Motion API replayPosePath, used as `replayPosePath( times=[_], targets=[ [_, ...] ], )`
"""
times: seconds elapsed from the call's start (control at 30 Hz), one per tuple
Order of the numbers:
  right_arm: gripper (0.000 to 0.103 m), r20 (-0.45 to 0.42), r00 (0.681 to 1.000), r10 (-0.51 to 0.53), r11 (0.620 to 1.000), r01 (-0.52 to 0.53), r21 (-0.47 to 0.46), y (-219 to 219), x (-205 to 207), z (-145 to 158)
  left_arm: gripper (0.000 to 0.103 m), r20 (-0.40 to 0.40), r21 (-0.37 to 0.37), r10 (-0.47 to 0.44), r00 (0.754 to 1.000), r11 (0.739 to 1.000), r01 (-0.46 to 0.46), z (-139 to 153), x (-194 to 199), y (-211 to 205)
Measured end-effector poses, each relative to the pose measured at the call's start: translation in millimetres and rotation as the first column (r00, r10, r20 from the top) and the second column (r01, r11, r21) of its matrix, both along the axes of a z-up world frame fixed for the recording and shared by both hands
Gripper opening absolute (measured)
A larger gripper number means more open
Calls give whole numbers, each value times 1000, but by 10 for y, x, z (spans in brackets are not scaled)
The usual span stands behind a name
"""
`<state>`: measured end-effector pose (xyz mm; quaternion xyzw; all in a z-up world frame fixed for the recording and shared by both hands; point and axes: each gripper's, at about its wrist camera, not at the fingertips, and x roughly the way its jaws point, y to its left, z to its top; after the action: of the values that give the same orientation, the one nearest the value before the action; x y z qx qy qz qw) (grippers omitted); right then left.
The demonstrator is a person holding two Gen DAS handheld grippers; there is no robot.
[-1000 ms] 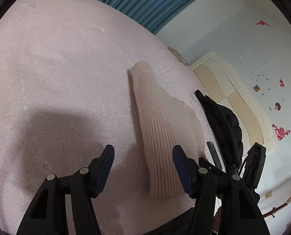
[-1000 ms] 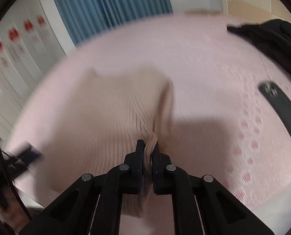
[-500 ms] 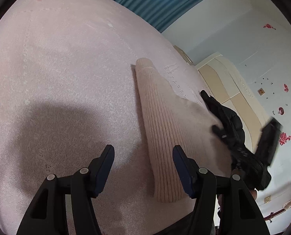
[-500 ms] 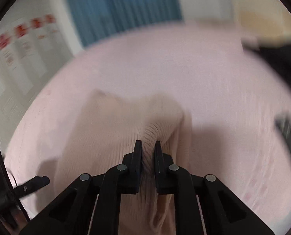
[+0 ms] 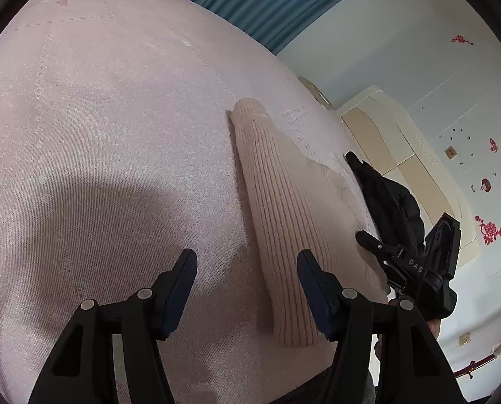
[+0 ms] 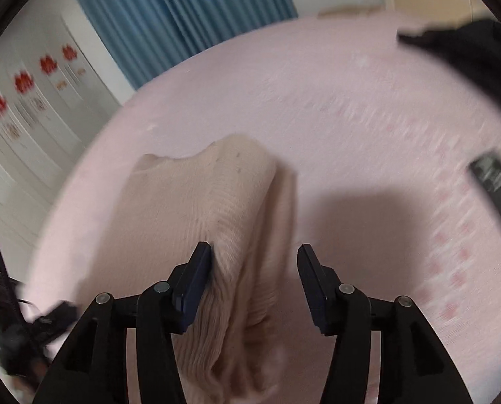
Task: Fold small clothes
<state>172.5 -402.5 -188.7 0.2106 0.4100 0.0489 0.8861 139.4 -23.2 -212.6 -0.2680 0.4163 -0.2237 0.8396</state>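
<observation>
Pink bedspread (image 5: 115,134) | ribbed sweater (image 5: 277,222) lengthwise away | right tool (image 6: 253,269) just opening, sweater between jaws | left tool (image 5: 247,279) agape, empty

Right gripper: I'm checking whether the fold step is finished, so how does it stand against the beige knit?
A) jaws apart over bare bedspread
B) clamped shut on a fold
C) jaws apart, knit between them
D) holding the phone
C: the right gripper has just been opening, and the beige knit lies loose between its spread jaws.
</observation>
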Motion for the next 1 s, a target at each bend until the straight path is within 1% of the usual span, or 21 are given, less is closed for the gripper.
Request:
replayPosePath(
  times=[0.03,0.07,0.13,0.17,0.3,0.33,0.37,0.4,0.47,0.53,0.6,0.7,0.73,0.83,0.9,0.93,1.0],
  targets=[
    [63,-13,1000,9,999,-9,41,-24,21,-39,59,-2,1,-3,1000,1000,3,-1,0,-8],
    [66,-41,999,24,996,-20,85,-39,65,-123,59,-4,2,-6,1000,1000,6,-6,1,-13],
    [68,-81,996,28,989,-16,144,-62,126,-268,59,-6,4,-8,1000,1000,8,-10,2,-17],
    [71,-80,996,32,984,-18,179,-188,219,-379,59,-4,5,-8,1000,1000,8,-4,0,-28],
    [72,-76,996,40,975,-22,219,-244,314,-466,59,0,8,-8,1000,1000,8,17,6,-76],
    [67,-80,996,45,973,-26,228,-249,339,-475,59,-1,7,-9,1000,1000,9,19,12,-84],
    [56,-81,995,62,968,-40,249,-228,377,-480,59,-2,6,-9,1000,1000,9,20,15,-89],
    [55,-94,992,86,956,-55,287,-219,440,-511,59,-1,6,-7,1000,1000,7,24,18,-95],
    [43,-79,993,91,953,-64,296,-241,457,-492,59,4,6,-3,1000,1000,3,36,20,-99],
    [39,-63,993,100,962,-81,261,-209,456,-411,59,12,3,2,1000,1000,-2,51,14,-82],
    [36,-33,994,105,968,-95,233,-165,416,-265,59,23,5,12,1000,1000,-12,73,-2,-52],
    [34,36,994,101,954,-107,279,-167,274,0,59,34,-2,29,999,1000,-29,91,-23,19],
    [34,62,993,99,955,-113,276,-145,236,106,59,33,-8,34,999,999,-34,94,-29,46],
    [33,99,991,88,972,-107,210,-73,157,366,59,33,-30,49,998,998,-48,101,-48,140],
    [33,108,992,65,975,-86,203,-93,102,525,59,36,-47,55,998,997,-54,112,-59,203],
    [33,112,992,54,977,-75,197,-92,94,603,59,39,-50,61,997,997,-59,120,-66,234],
    [32,123,992,33,988,-51,145,-76,32,793,59,55,-44,73,996,997,-70,153,-86,287]
  ],
)
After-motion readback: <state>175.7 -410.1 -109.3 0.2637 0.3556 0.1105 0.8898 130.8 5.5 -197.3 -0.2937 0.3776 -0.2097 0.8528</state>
